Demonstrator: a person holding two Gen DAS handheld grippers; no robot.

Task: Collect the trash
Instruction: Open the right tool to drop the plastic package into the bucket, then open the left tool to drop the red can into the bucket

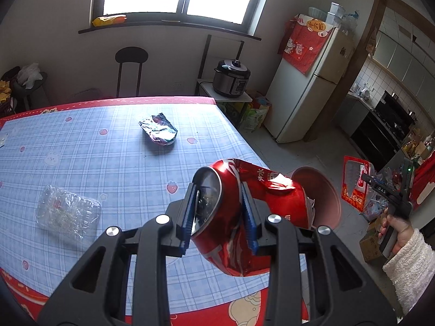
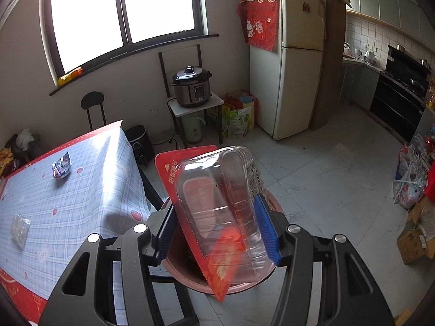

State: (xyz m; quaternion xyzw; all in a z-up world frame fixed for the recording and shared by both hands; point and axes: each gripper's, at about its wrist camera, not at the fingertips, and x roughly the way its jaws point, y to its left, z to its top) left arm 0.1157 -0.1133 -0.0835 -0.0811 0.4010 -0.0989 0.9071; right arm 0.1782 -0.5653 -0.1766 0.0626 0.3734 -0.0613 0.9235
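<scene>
A: What was the biggest thing in view?

B: The surface [image 1: 89,146], under a blue plaid cloth with a red border. Beyond its far right corner stood the pale fridge [image 1: 307,87], and between the two a pressure cooker [image 1: 231,77] sat on a small white stand.

A: And the bin?

B: A round pink-brown trash bin [image 1: 326,198] stood on the floor just beside the surface's right edge. In the right wrist view its rim [image 2: 187,279] showed directly under what the right gripper carried.

A: What did that gripper have?

B: The right gripper [image 2: 217,233] was closed around a clear plastic blister pack [image 2: 217,206] with a red card backing, blue pads pressed on both sides, held tilted over the bin's mouth. From the left wrist camera the same pack [image 1: 354,182] appeared off to the right, beyond the bin.

A: The left one?

B: The left gripper [image 1: 220,217] was clamped on a crushed red soda can [image 1: 252,217], its top end toward the camera, held in the air above the surface's right edge, next to the bin.

A: Anything left lying out?

B: A crumpled clear plastic wrapper [image 1: 68,212] lay near the left side, and well apart from it a shiny foil snack packet [image 1: 159,131] lay toward the far edge.
</scene>
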